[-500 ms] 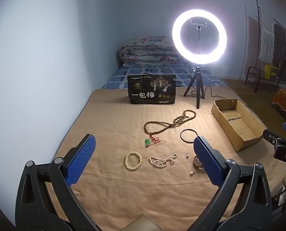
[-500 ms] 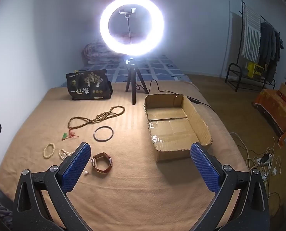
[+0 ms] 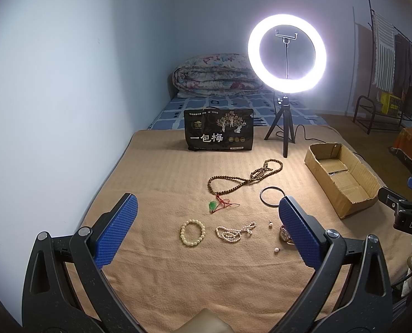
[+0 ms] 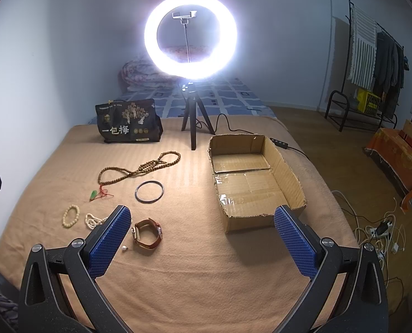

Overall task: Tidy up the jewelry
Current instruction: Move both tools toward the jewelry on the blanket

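Jewelry lies spread on a tan blanket (image 3: 161, 183). A long brown bead necklace (image 3: 242, 179) is farthest. Nearer are a dark bangle (image 4: 149, 191), a green pendant on red cord (image 3: 214, 205), a cream bead bracelet (image 3: 192, 233), a small pearl strand (image 3: 233, 231) and a brown leather watch (image 4: 147, 236). Two loose pearl beads (image 3: 276, 249) rest near the watch. An empty cardboard box (image 4: 250, 183) sits to the right. My left gripper (image 3: 206, 227) hovers open above the bracelet and pearl strand. My right gripper (image 4: 203, 236) hovers open between the watch and the box.
A lit ring light on a tripod (image 4: 190, 127) stands behind the jewelry, its cable running right. A black printed bag (image 3: 219, 133) stands at the back. A folded quilt (image 3: 217, 76) lies by the wall on the left. Cables and a power strip (image 4: 381, 230) litter the floor on the right.
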A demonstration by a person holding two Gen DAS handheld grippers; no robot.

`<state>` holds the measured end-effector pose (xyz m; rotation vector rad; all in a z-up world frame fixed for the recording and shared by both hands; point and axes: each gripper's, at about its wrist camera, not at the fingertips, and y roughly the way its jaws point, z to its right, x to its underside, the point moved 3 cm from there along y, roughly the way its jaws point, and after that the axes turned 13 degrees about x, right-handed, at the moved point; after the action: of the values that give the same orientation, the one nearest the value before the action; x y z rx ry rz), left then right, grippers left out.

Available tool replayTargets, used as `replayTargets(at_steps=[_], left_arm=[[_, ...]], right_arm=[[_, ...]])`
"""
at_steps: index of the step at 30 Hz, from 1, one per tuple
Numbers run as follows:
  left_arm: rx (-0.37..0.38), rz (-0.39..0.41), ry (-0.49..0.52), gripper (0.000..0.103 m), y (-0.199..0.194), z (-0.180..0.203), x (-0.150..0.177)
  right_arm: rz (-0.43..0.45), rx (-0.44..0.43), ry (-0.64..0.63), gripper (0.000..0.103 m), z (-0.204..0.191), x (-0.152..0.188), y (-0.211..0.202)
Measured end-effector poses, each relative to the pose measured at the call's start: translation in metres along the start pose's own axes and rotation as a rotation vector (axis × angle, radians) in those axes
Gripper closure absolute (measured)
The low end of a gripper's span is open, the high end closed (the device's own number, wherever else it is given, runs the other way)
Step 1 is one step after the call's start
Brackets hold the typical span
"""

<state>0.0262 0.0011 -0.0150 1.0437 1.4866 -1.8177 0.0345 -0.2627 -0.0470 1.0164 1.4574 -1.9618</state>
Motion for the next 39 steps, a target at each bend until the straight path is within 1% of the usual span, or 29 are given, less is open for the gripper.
replayTargets(at_steps=[21, 22, 28, 32, 33, 34, 37, 39], left_arm=[[0.000, -0.002, 0.002, 0.000, 0.000, 0.000, 0.002], [-0.001, -0.003, 0.002, 0.000, 0.006, -0.004, -0.002], [-0.005, -0.016, -0.005, 0.000, 0.013, -0.010, 0.004], [-0.021, -0.041, -0.004, 0.000, 0.018, -0.018, 0.007], [-0.037, -0.044, -0.004, 0.000, 0.020, -0.022, 0.007], [-0.044, -0.065, -0.003, 0.000, 0.019, -0.022, 0.007], [-0.070, -0.080, -0.011, 0.000, 0.025, -0.038, 0.006], [-0.084, -0.099, -0.024, 0.000, 0.032, -0.049, 0.008]], right_arm=[[-0.005, -0.008, -0.007, 0.000, -0.005, 0.000, 0.000], [-0.006, -0.008, -0.008, 0.000, -0.006, 0.000, 0.000], [-0.017, -0.006, -0.007, 0.000, -0.007, 0.000, 0.003], [-0.029, -0.010, -0.013, 0.000, -0.008, -0.001, 0.008], [-0.030, -0.015, -0.015, 0.000, -0.008, -0.001, 0.009], [-0.028, -0.017, -0.017, 0.000, -0.009, -0.001, 0.011], [-0.017, -0.005, -0.020, 0.000, -0.009, -0.002, 0.017], [-0.014, -0.035, -0.020, 0.000, -0.010, -0.001, 0.022]])
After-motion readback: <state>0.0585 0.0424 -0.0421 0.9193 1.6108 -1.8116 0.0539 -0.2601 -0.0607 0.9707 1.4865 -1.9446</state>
